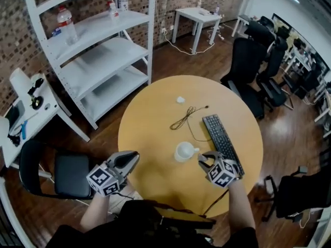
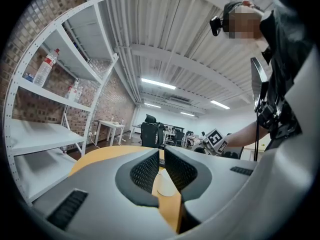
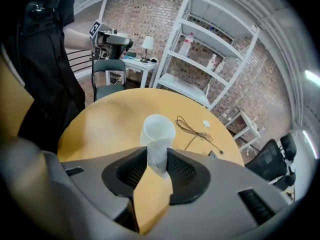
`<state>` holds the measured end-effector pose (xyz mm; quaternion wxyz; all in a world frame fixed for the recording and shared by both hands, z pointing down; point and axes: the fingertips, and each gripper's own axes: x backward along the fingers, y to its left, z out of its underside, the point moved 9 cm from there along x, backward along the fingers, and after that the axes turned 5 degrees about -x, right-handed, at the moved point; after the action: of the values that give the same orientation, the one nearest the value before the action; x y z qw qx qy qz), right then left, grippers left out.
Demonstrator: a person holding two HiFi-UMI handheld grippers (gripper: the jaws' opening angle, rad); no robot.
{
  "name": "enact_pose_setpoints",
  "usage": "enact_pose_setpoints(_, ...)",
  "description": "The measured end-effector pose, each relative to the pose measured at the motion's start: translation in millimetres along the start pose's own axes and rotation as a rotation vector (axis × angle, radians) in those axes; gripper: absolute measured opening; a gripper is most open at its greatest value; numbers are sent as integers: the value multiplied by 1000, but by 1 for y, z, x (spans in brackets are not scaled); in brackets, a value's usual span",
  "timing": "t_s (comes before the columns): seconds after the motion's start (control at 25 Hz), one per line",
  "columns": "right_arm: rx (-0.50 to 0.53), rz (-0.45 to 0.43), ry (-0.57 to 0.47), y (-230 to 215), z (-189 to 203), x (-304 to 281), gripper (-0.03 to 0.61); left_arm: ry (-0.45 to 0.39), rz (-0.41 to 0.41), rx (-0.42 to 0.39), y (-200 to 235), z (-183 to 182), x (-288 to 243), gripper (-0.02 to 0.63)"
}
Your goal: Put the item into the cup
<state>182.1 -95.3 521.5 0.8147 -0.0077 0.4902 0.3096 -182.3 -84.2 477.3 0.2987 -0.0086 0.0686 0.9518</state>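
Jaws of right gripper (image 1: 204, 160) on 1 whitish item (image 3: 158, 159) near 1 cup (image 3: 158, 128); left gripper (image 2: 161, 156) jaws narrowly apart

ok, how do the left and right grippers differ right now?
The right gripper is shut on a small pale item; the left gripper holds nothing, its jaws only a slit apart. The right gripper tilts down over the table, next to the cup; the left gripper points about level at the table's edge. Both carry marker cubes.
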Motion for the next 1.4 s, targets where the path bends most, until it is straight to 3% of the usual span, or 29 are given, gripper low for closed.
enact_pose_setpoints(0.2,106,-99,105,-16,-39,-38,133,-29,-46,21,14,6,18,35)
enact_pose_setpoints(0.44,141,-123,201,-30,-51,-60,133,-39,-90,33,18,11,37,35)
enact_pose_setpoints(0.68,51,-207,192,-38,-62,-69,140,-47,-117,57,17,17,48,35)
enact_pose_setpoints(0.76,18,-231,190,-37,-62,-71,182,-44,-123,60,18,19,52,35)
enact_pose_setpoints(0.92,32,-229,194,-33,-61,-74,181,-35,-130,65,21,23,56,35)
enact_pose_setpoints(1.2,-69,-209,110,-28,-53,-46,181,-40,-73,45,23,18,40,35)
enact_pose_setpoints(1.32,-176,-160,23,-28,-31,-21,181,-44,-37,51,24,17,25,35)
enact_pose_setpoints(1.4,-290,-125,-94,-28,-16,6,172,-51,-14,53,23,14,15,35)
